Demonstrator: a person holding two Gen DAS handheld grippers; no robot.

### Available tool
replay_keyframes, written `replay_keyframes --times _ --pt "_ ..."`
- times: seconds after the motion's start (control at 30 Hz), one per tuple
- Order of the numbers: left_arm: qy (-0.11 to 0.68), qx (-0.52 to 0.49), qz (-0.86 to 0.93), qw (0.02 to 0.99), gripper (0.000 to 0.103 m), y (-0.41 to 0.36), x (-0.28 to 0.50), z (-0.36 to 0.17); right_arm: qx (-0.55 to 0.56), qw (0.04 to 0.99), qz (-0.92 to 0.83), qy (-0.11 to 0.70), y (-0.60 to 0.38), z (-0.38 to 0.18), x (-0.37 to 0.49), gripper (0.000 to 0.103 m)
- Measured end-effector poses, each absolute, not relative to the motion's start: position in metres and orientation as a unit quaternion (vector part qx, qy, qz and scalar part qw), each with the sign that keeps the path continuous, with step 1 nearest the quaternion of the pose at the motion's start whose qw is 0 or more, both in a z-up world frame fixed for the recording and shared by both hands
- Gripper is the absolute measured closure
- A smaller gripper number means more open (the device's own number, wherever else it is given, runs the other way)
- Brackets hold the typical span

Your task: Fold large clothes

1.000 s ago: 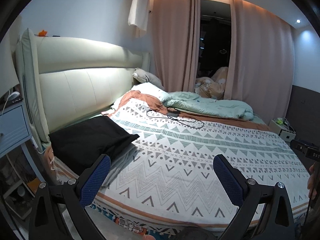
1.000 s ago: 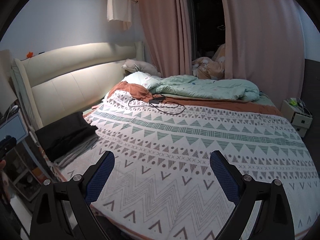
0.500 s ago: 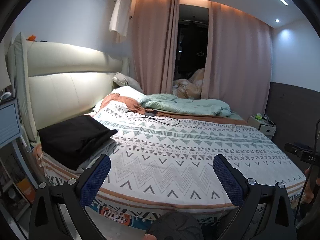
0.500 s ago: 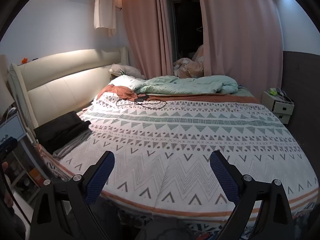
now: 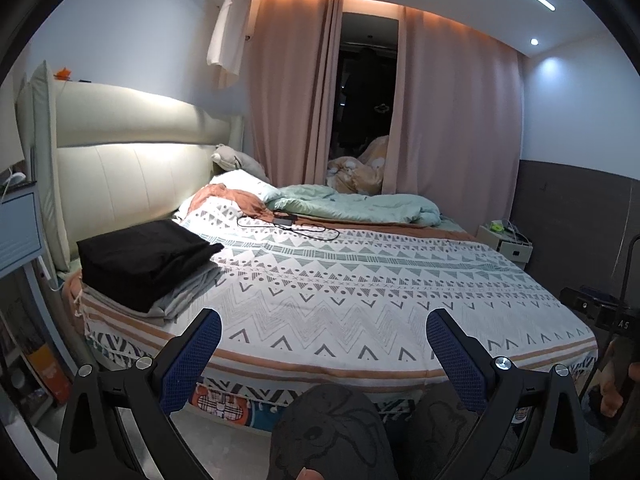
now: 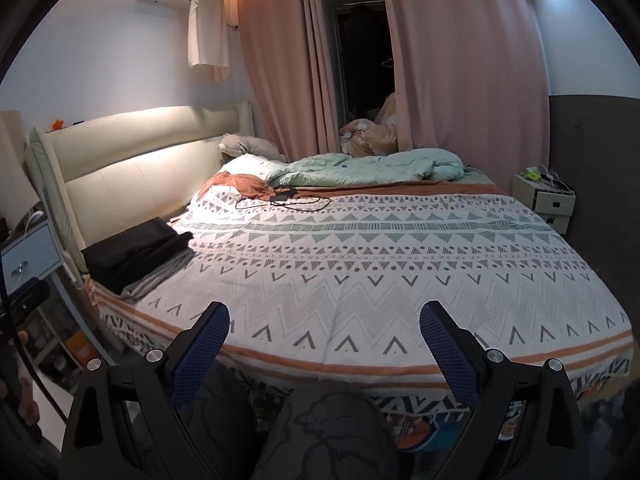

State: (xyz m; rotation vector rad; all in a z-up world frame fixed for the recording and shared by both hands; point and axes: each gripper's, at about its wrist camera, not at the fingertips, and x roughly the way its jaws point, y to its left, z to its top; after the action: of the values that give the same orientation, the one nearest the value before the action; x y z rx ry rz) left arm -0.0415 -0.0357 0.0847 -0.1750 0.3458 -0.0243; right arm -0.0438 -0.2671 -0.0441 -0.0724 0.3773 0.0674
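Observation:
A folded black garment (image 5: 144, 258) (image 6: 132, 250) lies on a folded grey one (image 5: 182, 296) (image 6: 160, 276) at the bed's left corner by the headboard. The patterned bedspread (image 5: 360, 292) (image 6: 380, 264) covers the rest of the bed. My left gripper (image 5: 322, 330) stands open with nothing between its blue-padded fingers, back from the bed's near edge. My right gripper (image 6: 324, 322) is open and empty too, held just off that same edge. Both are well clear of the folded pile.
A black cable with a charger (image 5: 288, 224) (image 6: 284, 200) lies near the pillows, beside a rust cloth (image 5: 232, 200) and a green duvet (image 6: 372, 168). A nightstand (image 6: 548, 200) stands far right, a blue drawer unit (image 5: 20, 232) at left. The person's knees (image 5: 332, 432) are below.
Both grippers have pulled back and risen from the bed, so the whole bed and its near edge now show. The folded pile has not moved. Both stay open.

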Motion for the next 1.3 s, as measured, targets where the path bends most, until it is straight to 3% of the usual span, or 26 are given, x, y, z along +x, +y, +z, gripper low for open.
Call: replay_keyframes --times 1.3 --pt "0.167 -0.067 -0.026 0.983 0.001 -0.044 -0.070 0.085 -0.029 0.982 0.038 0.183 -0.266 -0.062 -0.063 0.007"
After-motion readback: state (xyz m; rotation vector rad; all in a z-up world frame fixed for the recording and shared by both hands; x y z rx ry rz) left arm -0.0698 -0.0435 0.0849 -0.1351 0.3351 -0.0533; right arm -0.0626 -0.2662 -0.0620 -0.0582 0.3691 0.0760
